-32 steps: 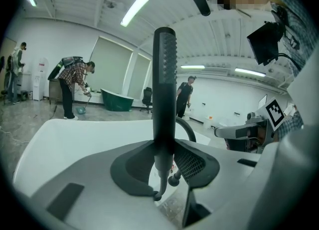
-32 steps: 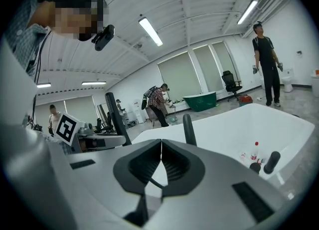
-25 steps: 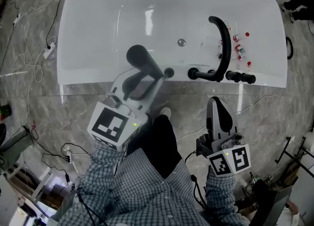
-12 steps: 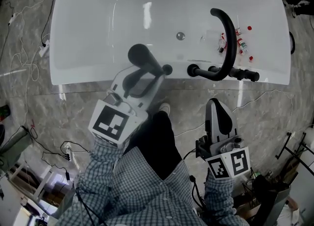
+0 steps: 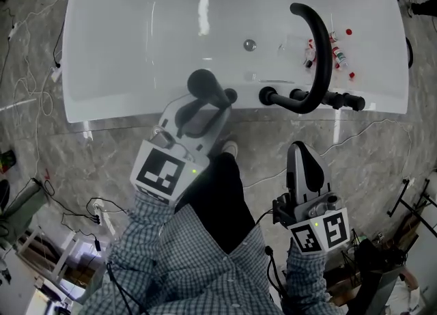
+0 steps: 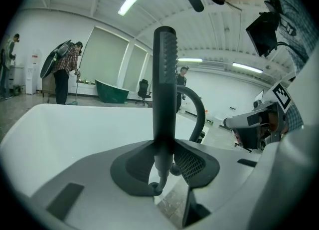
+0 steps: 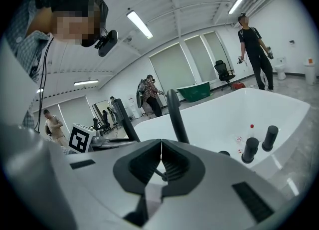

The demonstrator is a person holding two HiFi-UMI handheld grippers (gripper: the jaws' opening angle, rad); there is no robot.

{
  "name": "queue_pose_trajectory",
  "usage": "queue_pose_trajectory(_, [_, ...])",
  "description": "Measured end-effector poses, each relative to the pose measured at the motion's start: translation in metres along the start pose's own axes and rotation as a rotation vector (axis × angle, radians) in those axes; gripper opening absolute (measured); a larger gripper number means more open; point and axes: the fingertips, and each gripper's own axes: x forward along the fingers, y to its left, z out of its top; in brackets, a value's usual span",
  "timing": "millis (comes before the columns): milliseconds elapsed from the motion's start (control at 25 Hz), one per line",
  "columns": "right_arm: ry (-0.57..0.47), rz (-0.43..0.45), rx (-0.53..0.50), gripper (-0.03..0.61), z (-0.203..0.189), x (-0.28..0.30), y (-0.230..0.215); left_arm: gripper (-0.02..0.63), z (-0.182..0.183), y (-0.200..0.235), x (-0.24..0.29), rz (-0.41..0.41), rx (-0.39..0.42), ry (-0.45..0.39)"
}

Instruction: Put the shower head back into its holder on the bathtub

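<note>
Here I see my left gripper (image 5: 196, 107) reaching forward from the checked sleeve (image 5: 147, 238), tilted up and to the right toward the near rim of the bathtub (image 5: 123, 112); its jaws are clenched on the handle of the black shower head (image 5: 203, 85), which stands upright between them in the left gripper view (image 6: 165, 74). The head hangs over the rim, just beside a small round black fitting (image 5: 231, 95); I cannot tell if they touch. My right gripper (image 5: 302, 151) is held back near the body, over the grey floor (image 5: 68, 156), pointing at the tub below the arched black faucet (image 5: 319, 54); its jaws are pressed together on nothing (image 7: 160, 149).
</note>
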Motion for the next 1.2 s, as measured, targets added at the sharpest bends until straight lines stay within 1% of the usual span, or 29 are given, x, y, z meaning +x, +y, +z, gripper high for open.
queue_pose_trajectory(120, [0.009,-0.005,0.01,0.015,-0.008,0.001,-0.004,0.118,-0.013,0.002,0.007,-0.001,-0.015,0.007])
queue_pose_trajectory(200, [0.014,-0.007,0.017,0.015,-0.013,0.001,-0.007,0.118,-0.019,0.005,0.013,0.002,-0.017,0.003])
queue_pose_trajectory(480, [0.025,-0.013,0.035,0.015,-0.026,0.002,-0.017,0.118,-0.044,0.009,0.027,0.012,-0.018,0.033])
queue_pose_trajectory(920, [0.035,-0.031,0.059,0.015,-0.044,0.001,-0.033,0.118,-0.083,0.01,0.05,0.009,0.048,0.103])
queue_pose_trajectory(1200, [0.036,-0.041,0.076,0.015,-0.051,-0.001,-0.042,0.118,-0.109,0.011,0.065,0.007,0.103,0.157])
